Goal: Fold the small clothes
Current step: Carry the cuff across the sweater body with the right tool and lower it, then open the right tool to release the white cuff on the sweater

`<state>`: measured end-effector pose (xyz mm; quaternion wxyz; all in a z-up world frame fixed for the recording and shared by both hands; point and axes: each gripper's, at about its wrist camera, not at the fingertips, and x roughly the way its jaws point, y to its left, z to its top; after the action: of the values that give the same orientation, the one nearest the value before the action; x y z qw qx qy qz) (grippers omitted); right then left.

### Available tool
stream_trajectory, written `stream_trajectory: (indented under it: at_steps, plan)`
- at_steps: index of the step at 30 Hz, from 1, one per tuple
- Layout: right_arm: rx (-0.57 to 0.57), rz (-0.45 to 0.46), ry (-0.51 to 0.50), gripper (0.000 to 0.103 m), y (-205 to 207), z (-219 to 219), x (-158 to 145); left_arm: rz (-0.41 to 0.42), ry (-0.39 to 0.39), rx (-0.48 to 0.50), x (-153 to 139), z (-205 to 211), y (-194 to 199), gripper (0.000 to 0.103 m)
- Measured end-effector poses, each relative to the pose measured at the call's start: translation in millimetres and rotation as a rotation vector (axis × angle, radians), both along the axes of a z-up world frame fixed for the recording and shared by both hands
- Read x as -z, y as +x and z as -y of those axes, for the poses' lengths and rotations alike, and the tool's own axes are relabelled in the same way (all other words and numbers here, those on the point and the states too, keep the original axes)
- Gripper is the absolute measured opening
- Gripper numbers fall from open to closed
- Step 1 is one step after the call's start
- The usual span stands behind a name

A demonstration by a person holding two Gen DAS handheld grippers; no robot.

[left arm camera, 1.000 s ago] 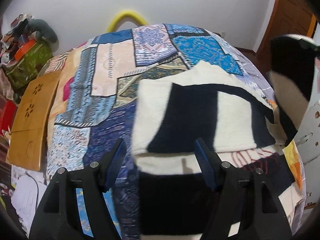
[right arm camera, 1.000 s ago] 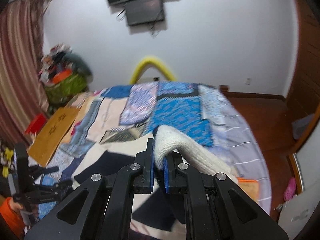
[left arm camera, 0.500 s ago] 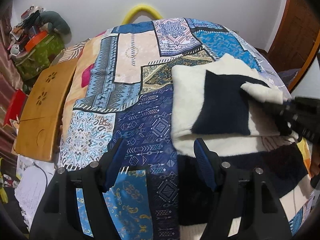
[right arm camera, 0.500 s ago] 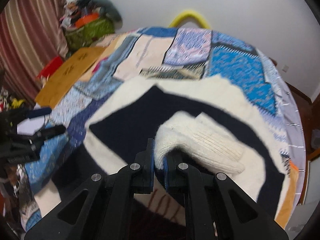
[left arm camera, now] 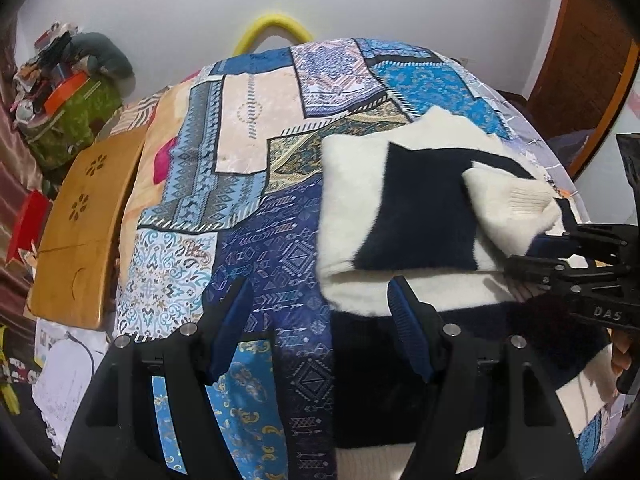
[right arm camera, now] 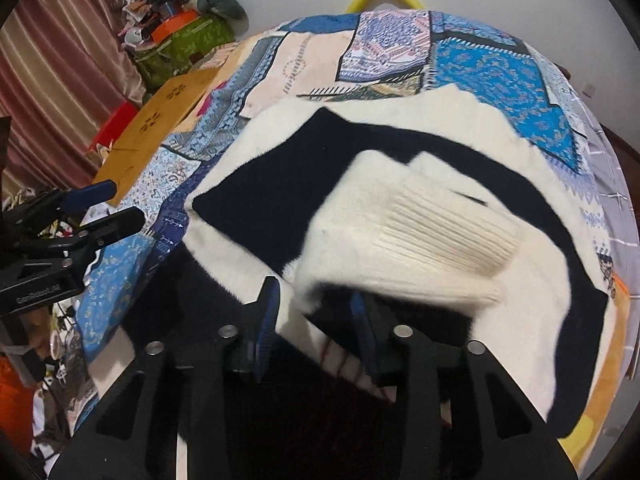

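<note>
A black-and-cream fuzzy sweater [left arm camera: 420, 216] lies partly folded on the patchwork bedspread [left arm camera: 256, 152]; it also shows in the right wrist view [right arm camera: 272, 200]. Its cream sleeve with ribbed cuff [right arm camera: 420, 236] lies folded across the black panel. My right gripper [right arm camera: 314, 312] is open, its fingers apart just in front of the sleeve's near edge; it shows in the left wrist view [left arm camera: 536, 254] at the right. My left gripper [left arm camera: 320, 308] is open and empty, above the sweater's left edge; it shows in the right wrist view [right arm camera: 108, 204].
A wooden lap table [left arm camera: 84, 224] leans at the bed's left side. A green bag with piled clutter [left arm camera: 76, 112] stands at the back left. A yellow hoop [left arm camera: 272, 32] rises behind the bed. A wooden door [left arm camera: 588, 64] is at the right.
My right gripper carried the sleeve down and left onto the sweater's body, then opened and let it go. My left gripper stayed open and drew back toward the left.
</note>
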<state>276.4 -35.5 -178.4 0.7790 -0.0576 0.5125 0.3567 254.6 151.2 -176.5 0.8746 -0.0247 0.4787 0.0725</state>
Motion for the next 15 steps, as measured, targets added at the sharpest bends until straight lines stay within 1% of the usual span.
stream_trajectory:
  at_steps: [5, 9, 12, 13, 15]
  plan:
    - [0.038, 0.005, 0.053, 0.035, 0, 33, -15, 0.013, 0.013, 0.045, -10, 22, 5, 0.069]
    - [0.088, 0.06, 0.047, 0.035, 3, 66, -27, 0.035, 0.055, 0.106, -18, 50, 13, 0.074]
    - [0.138, 0.1, 0.029, 0.041, 6, 93, -31, 0.041, 0.076, 0.156, -21, 75, 22, 0.077]
    - [0.156, 0.112, 0.024, 0.045, 7, 102, -32, 0.041, 0.081, 0.172, -20, 83, 25, 0.078]
    - [0.196, 0.134, 0.017, 0.046, 10, 122, -33, 0.039, 0.089, 0.203, -19, 99, 32, 0.078]
